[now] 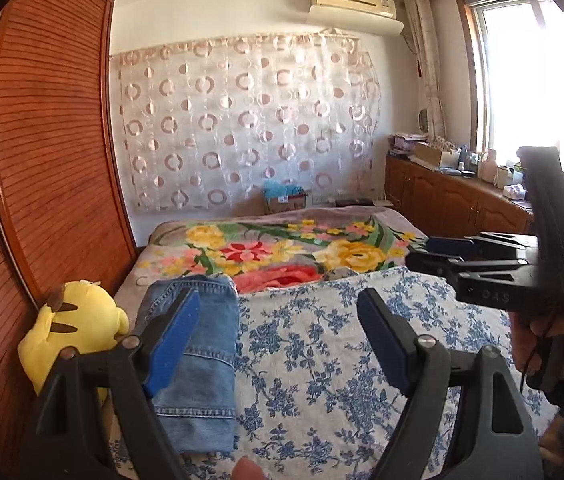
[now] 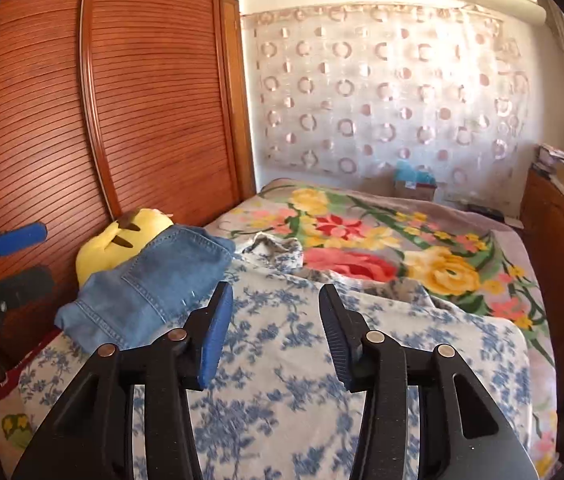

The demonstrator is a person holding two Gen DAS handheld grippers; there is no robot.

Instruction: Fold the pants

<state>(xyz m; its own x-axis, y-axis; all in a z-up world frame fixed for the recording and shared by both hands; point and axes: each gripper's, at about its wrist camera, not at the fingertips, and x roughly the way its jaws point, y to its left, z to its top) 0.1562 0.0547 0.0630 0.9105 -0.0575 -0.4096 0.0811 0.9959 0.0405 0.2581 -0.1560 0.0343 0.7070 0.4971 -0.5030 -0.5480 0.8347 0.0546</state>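
Both claws gaped wide and empty: the left gripper (image 1: 278, 320) and the right gripper (image 2: 276, 320) hovered above the blue-flowered sheet (image 1: 342, 344). The folded jeans (image 1: 198, 364) lay at the bed's left edge against a yellow plush toy (image 2: 122, 244). Only the left view showed the window (image 1: 534, 80).

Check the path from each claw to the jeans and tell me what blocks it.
Nothing visible does. The folded jeans lie bare on the blue floral sheet; the left claw and right claw hang open above it. Yellow plush sits behind.
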